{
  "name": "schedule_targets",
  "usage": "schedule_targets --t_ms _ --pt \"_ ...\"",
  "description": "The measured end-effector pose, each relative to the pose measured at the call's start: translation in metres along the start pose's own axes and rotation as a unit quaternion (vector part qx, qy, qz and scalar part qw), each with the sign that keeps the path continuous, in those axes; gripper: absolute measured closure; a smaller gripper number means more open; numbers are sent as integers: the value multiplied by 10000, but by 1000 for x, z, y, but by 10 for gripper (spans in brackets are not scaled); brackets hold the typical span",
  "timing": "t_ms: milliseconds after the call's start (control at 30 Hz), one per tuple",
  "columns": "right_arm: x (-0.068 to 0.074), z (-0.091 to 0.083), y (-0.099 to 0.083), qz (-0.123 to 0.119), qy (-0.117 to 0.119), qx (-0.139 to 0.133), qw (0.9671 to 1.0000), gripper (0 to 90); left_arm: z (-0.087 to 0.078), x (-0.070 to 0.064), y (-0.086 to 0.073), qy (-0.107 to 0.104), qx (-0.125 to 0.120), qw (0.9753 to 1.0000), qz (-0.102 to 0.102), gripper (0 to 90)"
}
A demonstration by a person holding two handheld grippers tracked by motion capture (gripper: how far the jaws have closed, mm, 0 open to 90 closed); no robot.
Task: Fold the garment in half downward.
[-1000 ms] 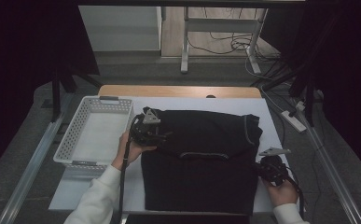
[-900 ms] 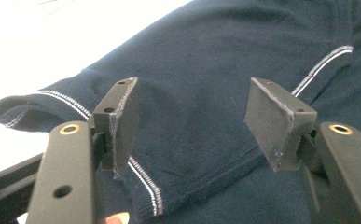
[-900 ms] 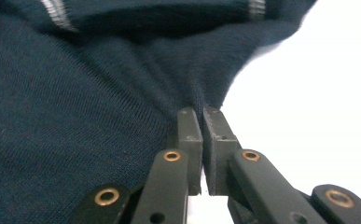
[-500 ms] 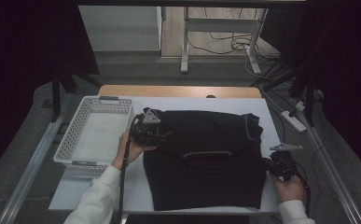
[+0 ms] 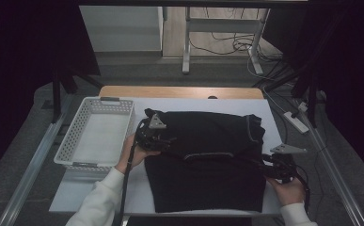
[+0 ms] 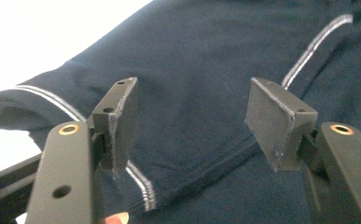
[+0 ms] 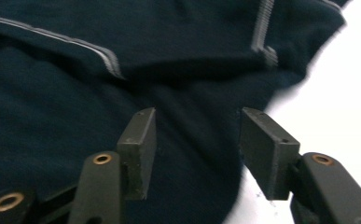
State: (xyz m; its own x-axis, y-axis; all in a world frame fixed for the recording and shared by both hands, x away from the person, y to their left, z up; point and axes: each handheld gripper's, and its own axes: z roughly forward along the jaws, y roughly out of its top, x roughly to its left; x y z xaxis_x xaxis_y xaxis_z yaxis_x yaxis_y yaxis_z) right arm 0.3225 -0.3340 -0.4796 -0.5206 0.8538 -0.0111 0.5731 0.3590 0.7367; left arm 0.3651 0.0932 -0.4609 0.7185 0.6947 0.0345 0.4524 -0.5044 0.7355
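Note:
A dark navy shirt [image 5: 208, 162] with thin pale stripes lies folded on the white table [image 5: 99, 197]. My left gripper [image 5: 163, 136] hovers over the shirt's left edge, jaws open, with dark cloth [image 6: 201, 84] and a striped hem behind them. At the shirt's right edge my right gripper [image 5: 271, 165] is open too, its jaws spread over the cloth's border [image 7: 192, 93] where it meets the white table. Neither gripper holds anything.
A white perforated basket [image 5: 97, 136] stands at the table's left, apparently empty. A power strip [image 5: 296, 121] and cables lie on the floor to the right. Metal rails run along both sides of the table.
My right gripper has shifted right and back toward the table's near right corner, off the shirt. The shirt's lower part lies flatter. The left gripper has barely moved.

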Motion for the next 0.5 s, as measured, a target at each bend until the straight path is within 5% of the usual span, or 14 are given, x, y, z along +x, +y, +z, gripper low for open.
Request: schedule_targets --t_ms 267,500 --pt "13 15 20 -203 164 -129 9996 431 21 -14 -1 -219 258 9992 235 342" --pt "17 33 34 -306 296 -112 9990 422 35 -16 -5 -429 461 9978 226 328"
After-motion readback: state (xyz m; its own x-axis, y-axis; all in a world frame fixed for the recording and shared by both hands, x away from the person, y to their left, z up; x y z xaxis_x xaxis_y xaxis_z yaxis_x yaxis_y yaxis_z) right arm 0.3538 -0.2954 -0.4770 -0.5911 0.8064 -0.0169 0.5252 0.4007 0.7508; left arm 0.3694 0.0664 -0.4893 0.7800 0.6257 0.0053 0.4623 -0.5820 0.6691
